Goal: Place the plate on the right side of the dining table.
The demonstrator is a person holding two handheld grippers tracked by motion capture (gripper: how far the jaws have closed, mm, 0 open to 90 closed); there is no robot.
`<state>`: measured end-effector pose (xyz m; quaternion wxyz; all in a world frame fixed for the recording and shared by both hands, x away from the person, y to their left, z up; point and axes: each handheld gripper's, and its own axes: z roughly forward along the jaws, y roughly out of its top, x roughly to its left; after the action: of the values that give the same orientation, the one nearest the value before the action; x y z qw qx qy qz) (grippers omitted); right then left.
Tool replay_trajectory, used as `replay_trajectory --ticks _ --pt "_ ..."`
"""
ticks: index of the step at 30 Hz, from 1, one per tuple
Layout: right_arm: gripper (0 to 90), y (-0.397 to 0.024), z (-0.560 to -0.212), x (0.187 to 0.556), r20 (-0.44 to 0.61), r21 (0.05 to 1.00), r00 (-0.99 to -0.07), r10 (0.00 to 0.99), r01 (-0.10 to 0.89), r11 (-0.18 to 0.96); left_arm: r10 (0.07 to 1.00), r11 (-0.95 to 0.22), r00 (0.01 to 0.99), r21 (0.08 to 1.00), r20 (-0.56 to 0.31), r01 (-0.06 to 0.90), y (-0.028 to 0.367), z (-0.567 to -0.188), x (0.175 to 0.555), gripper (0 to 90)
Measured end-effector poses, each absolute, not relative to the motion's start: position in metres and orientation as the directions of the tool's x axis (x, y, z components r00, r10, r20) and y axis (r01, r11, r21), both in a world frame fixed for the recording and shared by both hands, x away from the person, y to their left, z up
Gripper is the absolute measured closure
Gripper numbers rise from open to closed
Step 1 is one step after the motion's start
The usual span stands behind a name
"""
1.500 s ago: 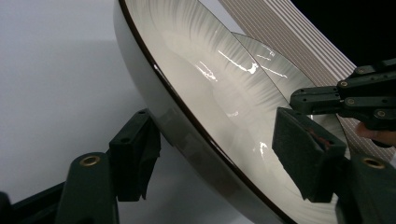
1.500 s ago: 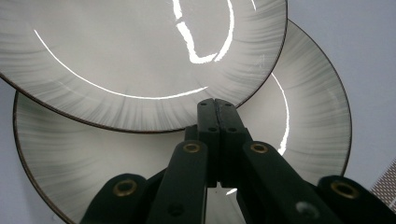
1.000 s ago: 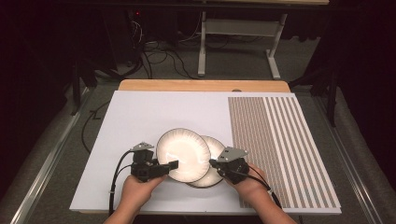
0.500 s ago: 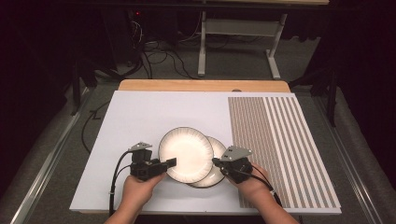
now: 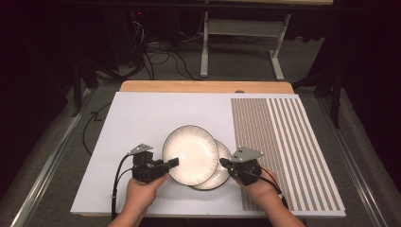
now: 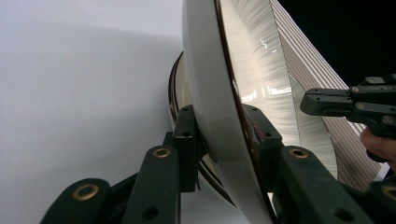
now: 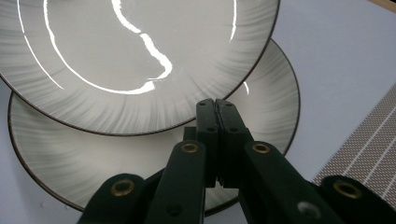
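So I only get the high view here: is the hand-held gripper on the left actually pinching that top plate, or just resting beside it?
Observer: Pinching. The left hand-held gripper has just been closing, and the top plate has its rim between the jaws, one pad on each face.
Operator: Is that plate lying flat on the other one?
Observer: No. One jaw sits between it and the lower plate, so the gripped edge is lifted clear.
Operator: And the other gripper?
Observer: The right hand-held gripper is shut with nothing between its jaws, its tips over the lower plate's rim.
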<state>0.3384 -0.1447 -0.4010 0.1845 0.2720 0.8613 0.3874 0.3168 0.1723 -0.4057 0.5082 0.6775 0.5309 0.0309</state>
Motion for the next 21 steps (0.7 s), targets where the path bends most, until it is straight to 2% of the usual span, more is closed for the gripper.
replay_trajectory --ticks 10,21 --pt "81.7 -0.17 -0.39 0.341 -0.065 0.808 -0.744 0.665 0.352 0.473 0.763 0.064 0.475 0.782 -0.438 0.619 0.167 -0.398 0.31 75.1" --pt "57.6 -0.204 -0.373 0.338 -0.037 0.869 -0.706 0.707 0.327 0.371 0.766 0.04 0.518 0.833 -0.38 0.553 0.165 -0.394 0.307 78.1"
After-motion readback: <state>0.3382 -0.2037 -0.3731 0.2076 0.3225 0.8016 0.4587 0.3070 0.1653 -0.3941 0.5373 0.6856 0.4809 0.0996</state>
